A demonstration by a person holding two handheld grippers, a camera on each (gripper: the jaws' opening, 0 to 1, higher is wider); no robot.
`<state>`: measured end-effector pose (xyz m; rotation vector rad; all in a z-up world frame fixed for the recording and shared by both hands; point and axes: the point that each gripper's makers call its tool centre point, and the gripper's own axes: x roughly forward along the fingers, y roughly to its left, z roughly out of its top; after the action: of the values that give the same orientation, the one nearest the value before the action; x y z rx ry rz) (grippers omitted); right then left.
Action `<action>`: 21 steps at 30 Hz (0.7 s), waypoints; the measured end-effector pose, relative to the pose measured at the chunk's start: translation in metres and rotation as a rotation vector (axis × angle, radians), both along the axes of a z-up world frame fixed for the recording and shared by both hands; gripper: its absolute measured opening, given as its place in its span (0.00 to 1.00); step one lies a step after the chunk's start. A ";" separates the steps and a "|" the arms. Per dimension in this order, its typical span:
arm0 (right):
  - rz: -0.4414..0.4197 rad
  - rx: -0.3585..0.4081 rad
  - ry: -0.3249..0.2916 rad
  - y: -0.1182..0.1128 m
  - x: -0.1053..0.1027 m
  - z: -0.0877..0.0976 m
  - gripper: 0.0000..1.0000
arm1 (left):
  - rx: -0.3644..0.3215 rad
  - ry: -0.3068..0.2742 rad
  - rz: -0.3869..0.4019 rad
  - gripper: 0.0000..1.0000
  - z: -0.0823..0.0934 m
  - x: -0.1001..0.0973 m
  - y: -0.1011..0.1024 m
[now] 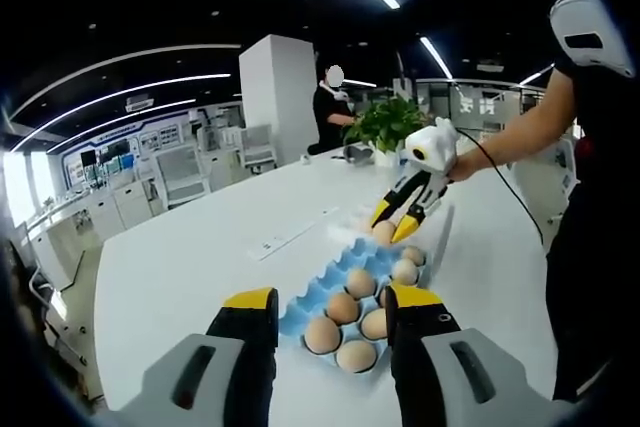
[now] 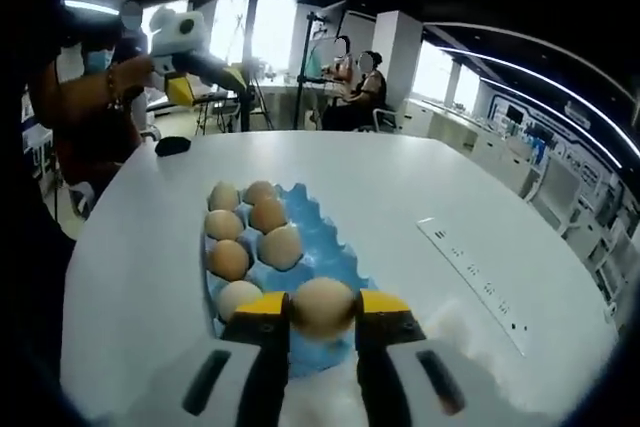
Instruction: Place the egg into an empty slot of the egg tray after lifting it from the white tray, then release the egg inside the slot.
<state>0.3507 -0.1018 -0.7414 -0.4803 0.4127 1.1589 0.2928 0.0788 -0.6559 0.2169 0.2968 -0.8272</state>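
The egg (image 2: 323, 308) sits clamped between the right claw's (image 2: 322, 313) jaws.

We count two tools: the left tool (image 1: 330, 322) and the right tool (image 2: 323, 319). There is one blue egg tray (image 2: 322, 247) on one white surface (image 2: 400, 187). In the right gripper view, six eggs (image 2: 267, 215) lie in the tray, and one more egg (image 2: 323, 308) sits between the right tool's jaws, making seven. One potted plant (image 1: 385, 125) stands on the surface's far side. One power strip (image 2: 470, 282) lies on the surface.
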 end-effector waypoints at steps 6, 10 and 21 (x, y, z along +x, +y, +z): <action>0.020 0.000 0.011 0.012 -0.001 -0.004 0.25 | -0.003 0.000 0.001 0.43 0.000 0.000 0.000; 0.036 0.000 0.021 0.019 -0.003 -0.008 0.25 | -0.003 0.002 0.004 0.43 -0.001 -0.001 0.000; 0.059 -0.022 0.037 0.026 -0.002 -0.016 0.25 | -0.006 0.000 0.007 0.43 0.000 -0.002 0.000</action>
<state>0.3483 -0.0756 -0.7576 -0.4936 0.4466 1.2226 0.2908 0.0790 -0.6560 0.2105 0.2953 -0.8214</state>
